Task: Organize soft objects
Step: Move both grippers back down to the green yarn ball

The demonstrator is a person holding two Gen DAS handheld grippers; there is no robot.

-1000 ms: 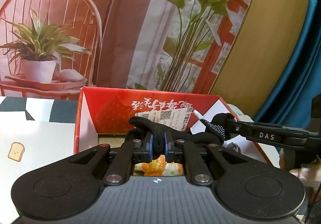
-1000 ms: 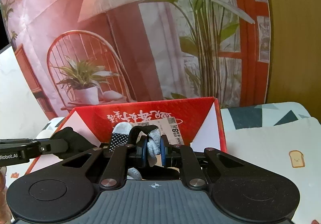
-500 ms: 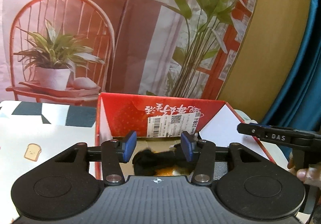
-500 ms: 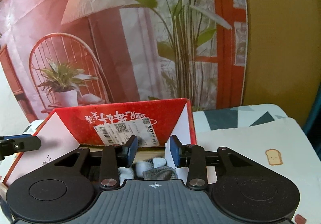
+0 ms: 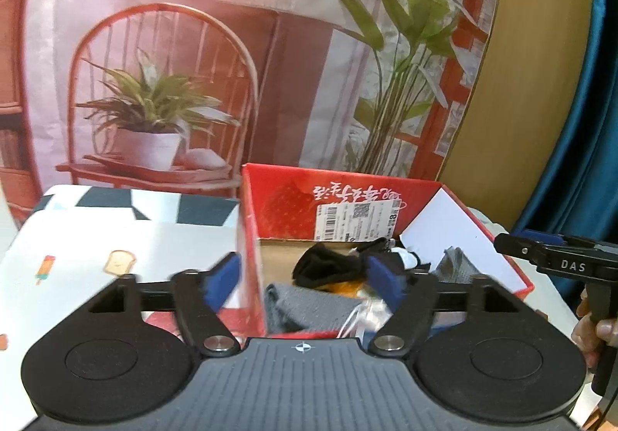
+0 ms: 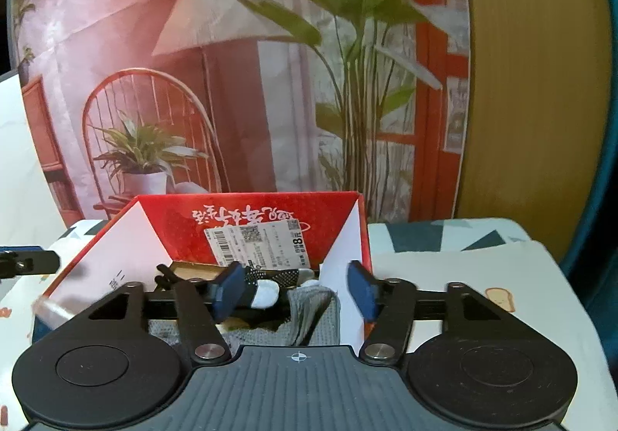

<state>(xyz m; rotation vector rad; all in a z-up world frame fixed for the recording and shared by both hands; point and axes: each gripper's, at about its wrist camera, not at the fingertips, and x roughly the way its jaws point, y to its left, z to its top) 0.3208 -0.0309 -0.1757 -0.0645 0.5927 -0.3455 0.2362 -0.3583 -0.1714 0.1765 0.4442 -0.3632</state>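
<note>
Both your grippers hold nothing, and the soft things sit in the red box.

Your left gripper (image 5: 303,276) has its jaws spread wide, just opened, gripping nothing. Your right gripper (image 6: 295,292) has also just opened its jaws (less wide), and they are empty too. The black sock (image 5: 328,268), the grey cloth (image 6: 309,319) and the black and white sock (image 6: 270,286) lie inside the red box (image 6: 270,222) on the tabletop (image 6: 483,268).
</note>
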